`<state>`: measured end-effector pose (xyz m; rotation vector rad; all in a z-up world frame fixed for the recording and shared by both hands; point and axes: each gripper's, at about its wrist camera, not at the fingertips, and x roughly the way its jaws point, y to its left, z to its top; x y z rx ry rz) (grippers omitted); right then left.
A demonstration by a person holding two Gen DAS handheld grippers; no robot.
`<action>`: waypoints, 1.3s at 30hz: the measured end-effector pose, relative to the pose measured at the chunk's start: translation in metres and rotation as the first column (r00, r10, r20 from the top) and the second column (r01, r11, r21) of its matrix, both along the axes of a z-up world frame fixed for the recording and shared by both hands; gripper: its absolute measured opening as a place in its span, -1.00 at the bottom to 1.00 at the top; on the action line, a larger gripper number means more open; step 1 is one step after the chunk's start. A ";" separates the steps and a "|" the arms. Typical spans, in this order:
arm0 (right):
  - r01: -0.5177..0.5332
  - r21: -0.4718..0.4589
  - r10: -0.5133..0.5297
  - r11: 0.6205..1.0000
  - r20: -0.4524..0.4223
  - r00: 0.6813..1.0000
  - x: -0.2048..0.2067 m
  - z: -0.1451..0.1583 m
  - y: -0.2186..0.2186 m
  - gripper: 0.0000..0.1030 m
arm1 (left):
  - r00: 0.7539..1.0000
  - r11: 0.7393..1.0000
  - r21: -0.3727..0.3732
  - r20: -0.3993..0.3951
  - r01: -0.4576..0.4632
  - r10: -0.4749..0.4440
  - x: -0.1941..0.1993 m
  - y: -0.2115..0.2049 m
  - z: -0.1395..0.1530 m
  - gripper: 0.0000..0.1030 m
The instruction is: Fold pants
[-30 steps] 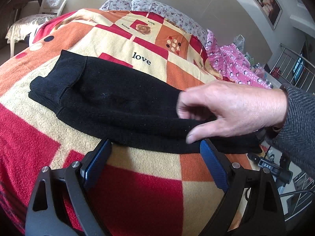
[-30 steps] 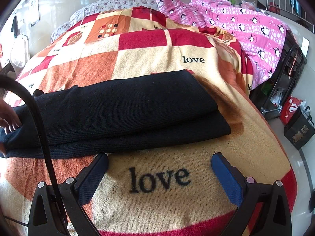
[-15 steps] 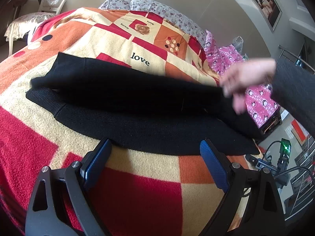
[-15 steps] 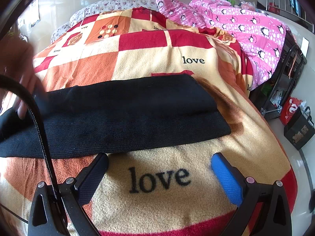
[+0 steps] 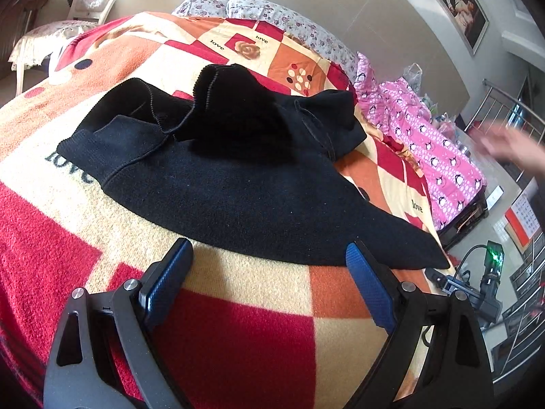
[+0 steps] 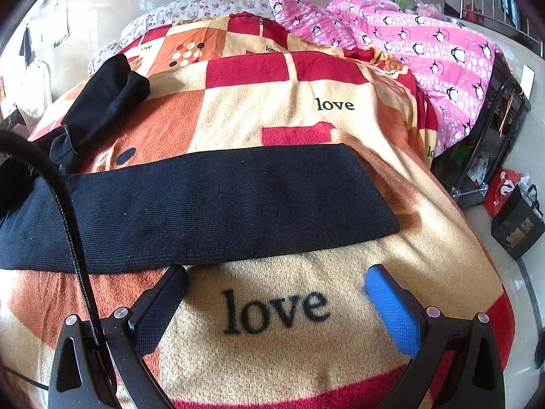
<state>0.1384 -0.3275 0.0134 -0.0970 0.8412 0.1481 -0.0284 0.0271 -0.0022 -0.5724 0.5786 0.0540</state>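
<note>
Sunlit bedroom: patchwork blanket (image 6: 340,78) on bed, cream wall (image 5: 340,3), white chair (image 5: 68,10), framed picture (image 5: 460,0).

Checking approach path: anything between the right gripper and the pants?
No. In the right wrist view, only bare blanket with "love" print lies between the open right gripper and the pants.

The pants (image 5: 245,184) are spread on the blanket (image 5: 238,334), near its front edge. One leg (image 6: 105,102) is flopped back toward the pillows (image 5: 272,13).
</note>
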 end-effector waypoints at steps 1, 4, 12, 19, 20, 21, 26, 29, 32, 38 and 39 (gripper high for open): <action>0.000 0.000 0.000 1.000 -0.001 1.000 0.000 0.000 0.000 1.00 | 1.000 1.000 0.000 0.000 0.000 0.000 0.000 0.001 0.000 0.78; 0.000 -0.001 0.000 1.000 -0.006 1.000 0.000 0.000 0.000 1.00 | 1.000 1.000 0.018 -0.010 -0.004 0.004 0.002 -0.002 0.001 0.78; 0.000 -0.005 0.000 1.000 -0.021 1.000 0.001 0.000 0.001 1.00 | 1.000 0.991 -0.134 -0.013 0.002 -0.004 -0.011 0.014 0.017 0.77; 0.000 -0.003 0.000 1.000 -0.007 1.000 0.001 0.000 0.002 1.00 | 0.998 0.985 0.166 0.029 0.055 -0.061 0.005 0.025 0.091 0.78; 0.000 -0.003 0.000 1.000 -0.006 1.000 0.001 0.000 0.002 1.00 | 0.993 0.966 0.233 0.007 0.112 -0.117 0.017 0.027 0.092 0.78; 0.000 -0.004 0.000 1.000 -0.007 1.000 0.001 0.000 0.002 1.00 | 0.987 0.938 0.310 -0.022 0.156 -0.157 0.027 0.028 0.092 0.78; -0.003 0.006 0.003 1.000 -0.004 1.000 0.001 0.000 -0.001 1.00 | 0.976 0.880 0.429 -0.161 0.202 -0.146 0.070 0.061 0.069 0.52; -0.003 0.004 0.003 1.000 -0.006 1.000 0.001 0.000 0.000 1.00 | 0.965 0.895 0.375 -0.191 0.243 -0.182 0.083 0.071 0.059 -0.04; -0.003 0.003 0.003 1.000 -0.008 1.000 0.001 -0.001 0.000 1.00 | 0.966 0.893 0.391 -0.215 0.222 -0.146 0.086 0.069 0.053 -0.89; -0.022 0.006 0.022 1.000 -0.035 0.999 0.002 0.000 -0.001 1.00 | 0.992 0.873 0.488 -0.111 -0.002 0.065 0.096 0.098 0.087 -0.92; -0.032 0.007 0.032 0.999 -0.050 0.998 0.004 0.001 -0.002 1.00 | 0.990 0.870 0.492 -0.100 -0.034 0.096 0.104 0.108 0.094 -0.92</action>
